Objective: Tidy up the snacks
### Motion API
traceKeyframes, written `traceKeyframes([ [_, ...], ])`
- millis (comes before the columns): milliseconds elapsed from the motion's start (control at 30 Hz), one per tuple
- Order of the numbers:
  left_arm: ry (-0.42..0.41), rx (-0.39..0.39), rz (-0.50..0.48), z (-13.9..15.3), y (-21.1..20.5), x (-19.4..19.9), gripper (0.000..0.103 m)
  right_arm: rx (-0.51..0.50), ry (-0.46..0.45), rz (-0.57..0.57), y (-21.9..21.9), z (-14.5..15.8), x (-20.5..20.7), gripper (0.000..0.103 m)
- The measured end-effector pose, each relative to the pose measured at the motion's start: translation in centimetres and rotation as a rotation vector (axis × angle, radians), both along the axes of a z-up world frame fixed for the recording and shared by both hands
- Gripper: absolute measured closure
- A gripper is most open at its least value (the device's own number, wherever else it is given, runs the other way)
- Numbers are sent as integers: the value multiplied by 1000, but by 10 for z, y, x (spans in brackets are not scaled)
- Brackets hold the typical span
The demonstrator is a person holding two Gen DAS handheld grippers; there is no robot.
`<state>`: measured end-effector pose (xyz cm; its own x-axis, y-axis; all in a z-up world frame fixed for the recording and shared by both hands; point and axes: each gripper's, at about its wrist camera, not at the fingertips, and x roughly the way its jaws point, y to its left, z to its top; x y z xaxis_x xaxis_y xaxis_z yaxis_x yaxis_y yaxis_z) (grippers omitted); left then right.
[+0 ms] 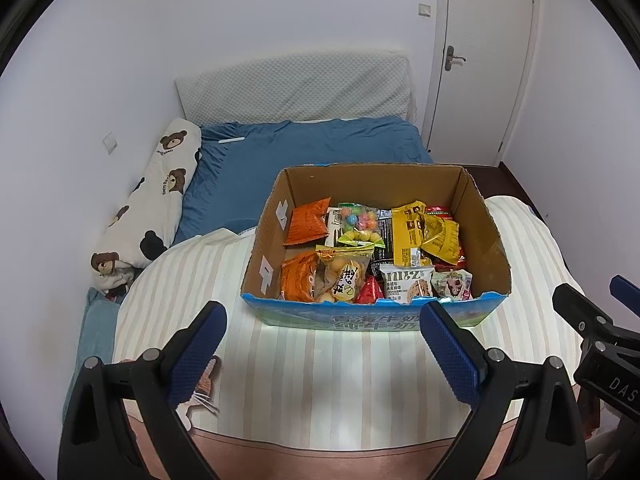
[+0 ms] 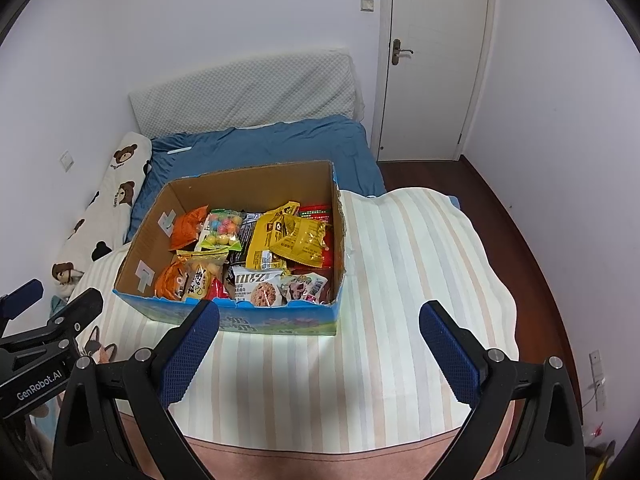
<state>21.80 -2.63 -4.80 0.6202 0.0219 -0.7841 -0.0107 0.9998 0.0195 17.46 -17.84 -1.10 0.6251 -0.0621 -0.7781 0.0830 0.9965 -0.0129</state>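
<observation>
While both tongs, left tongs [image 1: 322, 334] and right tongs [image 2: 320, 332], hang wide and empty short of it, the cardboard box [image 1: 490, 232] sits on the striped blanket [image 1: 312, 376], long axis running left-right. Inside: crinkly orange packets [image 1: 306, 222], yellow foil bag [image 1: 424, 232], clear candy-ball pouch [image 1: 358, 218], white cookie pack [image 1: 406, 282]. Blue sheet [image 1: 256, 164] beyond.

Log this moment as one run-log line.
left gripper: open, empty | right gripper: open, empty | cardboard box: on striped blanket, full of snacks
</observation>
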Motion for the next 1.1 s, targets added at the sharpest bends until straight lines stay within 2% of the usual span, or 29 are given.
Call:
traceKeyframes([
  [1100,-5,11,-5,2,-4,-2,4,-1,5,5,1,0,2,1],
])
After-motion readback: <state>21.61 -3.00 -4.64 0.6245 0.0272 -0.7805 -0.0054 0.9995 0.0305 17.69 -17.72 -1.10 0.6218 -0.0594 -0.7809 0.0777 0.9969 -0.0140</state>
